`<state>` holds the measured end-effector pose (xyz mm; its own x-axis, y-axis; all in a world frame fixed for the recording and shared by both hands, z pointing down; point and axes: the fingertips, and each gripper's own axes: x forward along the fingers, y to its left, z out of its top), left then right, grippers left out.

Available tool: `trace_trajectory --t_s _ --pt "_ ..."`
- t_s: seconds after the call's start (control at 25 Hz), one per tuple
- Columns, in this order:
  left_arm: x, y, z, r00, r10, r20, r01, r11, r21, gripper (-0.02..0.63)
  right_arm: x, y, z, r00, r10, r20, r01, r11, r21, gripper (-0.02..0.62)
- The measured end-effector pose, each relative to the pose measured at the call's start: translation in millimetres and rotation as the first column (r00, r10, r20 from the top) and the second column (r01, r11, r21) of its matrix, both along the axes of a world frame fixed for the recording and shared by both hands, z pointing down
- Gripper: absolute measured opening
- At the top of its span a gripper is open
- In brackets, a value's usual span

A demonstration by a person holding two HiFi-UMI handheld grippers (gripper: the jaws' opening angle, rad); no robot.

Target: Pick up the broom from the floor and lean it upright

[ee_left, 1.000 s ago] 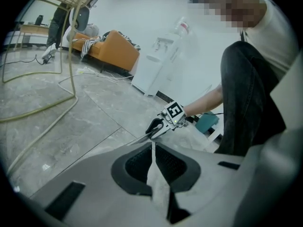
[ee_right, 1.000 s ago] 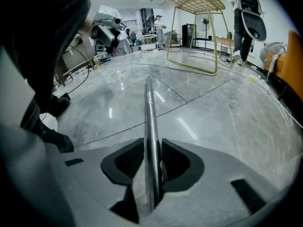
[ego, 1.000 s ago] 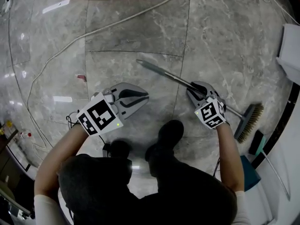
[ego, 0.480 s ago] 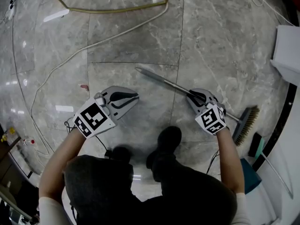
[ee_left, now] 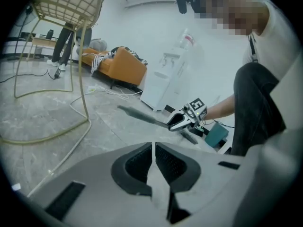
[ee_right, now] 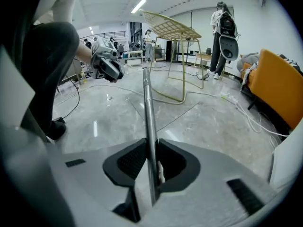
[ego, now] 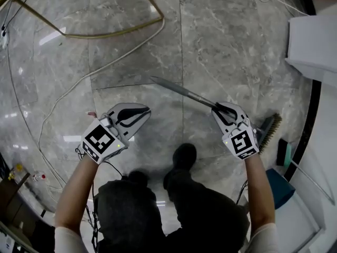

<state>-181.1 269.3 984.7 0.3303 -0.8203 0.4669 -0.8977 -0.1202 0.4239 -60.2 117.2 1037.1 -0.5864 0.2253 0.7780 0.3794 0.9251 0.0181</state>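
For lifting upright, the broom handle [ego: 185, 93] is gripped by the just-closed right gripper [ego: 224, 109], the left gripper [ego: 144, 111] clenched empty near it.

No readable text or labels anywhere

A gold wire-frame chair [ego: 105, 34] stands far left on the grey marble floor [ego: 226, 51], a white cable [ego: 68, 86] snaking beneath; a white water dispenser [ee_left: 163, 82] stands far right.

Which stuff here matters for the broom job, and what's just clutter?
Job:
broom
right gripper, jaws just been closing, clamped on its handle
left gripper, shut, empty

Clutter:
wire chair
water dispenser
orange sofa
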Motion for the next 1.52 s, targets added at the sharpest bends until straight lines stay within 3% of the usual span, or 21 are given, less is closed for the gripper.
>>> trace_trajectory --t_s 0.32,0.6,0.96,1.32,1.52 --pt "22.8 -33.6 -143.1 0.998 -0.011 -0.068 0.011 1.000 0.005 0.021 22.9 -41.4 -108.6 0.988 0.153 0.007 -0.153 0.986 0.061 0.078" --pt "62.3 -49.5 -259.4 0.994 0.043 -0.100 -0.047 0.998 -0.037 0.021 58.6 -89.2 -206.4 0.933 0.352 0.075 -0.359 0.926 0.118 0.077" --pt "119.7 -106.0 -357.7 0.979 0.172 -0.107 -0.180 0.981 -0.068 0.021 125.6 -143.9 -300.7 0.812 0.572 0.117 -0.583 0.804 0.115 0.075" --pt "168.7 -182.6 -441.3 0.955 0.286 -0.075 -0.290 0.956 -0.048 0.021 192.1 -208.2 -364.3 0.635 0.761 0.134 -0.771 0.634 0.057 0.074" --pt "194.5 -212.8 -457.5 0.938 0.343 -0.042 -0.345 0.938 -0.035 0.021 225.2 -240.0 -381.4 0.548 0.826 0.133 -0.835 0.550 0.028 0.074"
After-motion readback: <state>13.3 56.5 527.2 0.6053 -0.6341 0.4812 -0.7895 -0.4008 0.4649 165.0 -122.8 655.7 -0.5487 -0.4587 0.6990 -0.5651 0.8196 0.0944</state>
